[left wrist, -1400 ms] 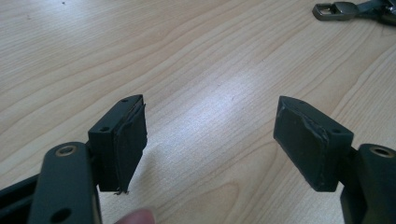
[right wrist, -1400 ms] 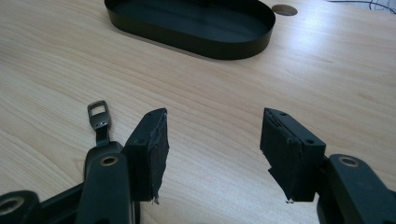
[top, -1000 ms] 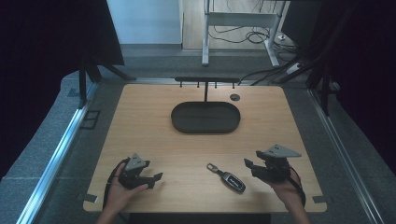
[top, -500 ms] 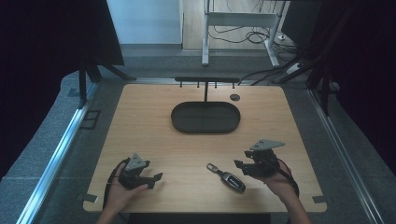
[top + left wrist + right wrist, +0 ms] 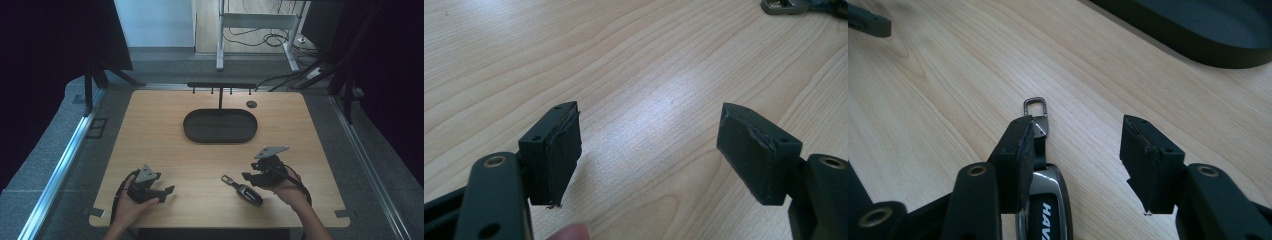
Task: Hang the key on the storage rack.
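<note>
Left gripper (image 5: 162,192) rests low at the near left of the table (image 5: 165,145) in the person's hand, its jaws spread wide with nothing but bare wood between them, as the left gripper view confirms. Farther right, the key fob (image 5: 243,190) lies flat near the front edge, its metal loop pointing away from the person. Right gripper (image 5: 248,178) sits just beside and over the fob's right side, jaws released and partly apart; they have just been closing, though the pads do not yet press on anything. In the right gripper view the fob (image 5: 1044,200) lies under the left-hand pad rather than centred in the gap.

My worry is that offset: if the jaws close as they stand, one pad could ride onto the fob's smooth top and push it sideways, or pinch only the thin loop, giving a weak hold that may slip on lifting.

Compared with a second ago, the right gripper has slid left toward the fob, while the left gripper, the fob and the dark oval tray (image 5: 220,126) at the far centre lie as before.
</note>
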The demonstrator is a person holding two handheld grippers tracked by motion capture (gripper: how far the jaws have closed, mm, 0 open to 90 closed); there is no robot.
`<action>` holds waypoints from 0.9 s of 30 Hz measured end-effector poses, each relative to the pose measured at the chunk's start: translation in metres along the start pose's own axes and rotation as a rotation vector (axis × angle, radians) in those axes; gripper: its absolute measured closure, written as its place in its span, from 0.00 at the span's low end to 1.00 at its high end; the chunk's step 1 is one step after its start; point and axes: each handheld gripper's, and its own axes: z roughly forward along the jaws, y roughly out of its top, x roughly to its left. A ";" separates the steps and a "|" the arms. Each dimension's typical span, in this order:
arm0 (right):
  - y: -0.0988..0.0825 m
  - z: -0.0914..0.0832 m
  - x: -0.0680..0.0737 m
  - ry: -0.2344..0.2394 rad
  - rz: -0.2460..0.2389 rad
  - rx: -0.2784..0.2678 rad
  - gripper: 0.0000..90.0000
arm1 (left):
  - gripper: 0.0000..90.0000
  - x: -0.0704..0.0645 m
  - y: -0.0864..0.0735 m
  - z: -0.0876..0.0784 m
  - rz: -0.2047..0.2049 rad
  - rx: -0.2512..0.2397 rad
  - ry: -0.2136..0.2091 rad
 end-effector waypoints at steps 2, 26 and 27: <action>0.003 0.004 0.001 0.007 -0.005 0.017 0.55 | 0.29 0.000 0.000 0.000 -0.002 -0.001 0.000; 0.024 0.036 0.011 0.083 -0.055 0.216 0.64 | 0.29 0.002 0.000 -0.001 0.000 0.000 -0.001; 0.025 0.037 0.010 0.088 -0.060 0.224 0.65 | 0.29 0.002 0.000 -0.001 0.001 0.002 0.000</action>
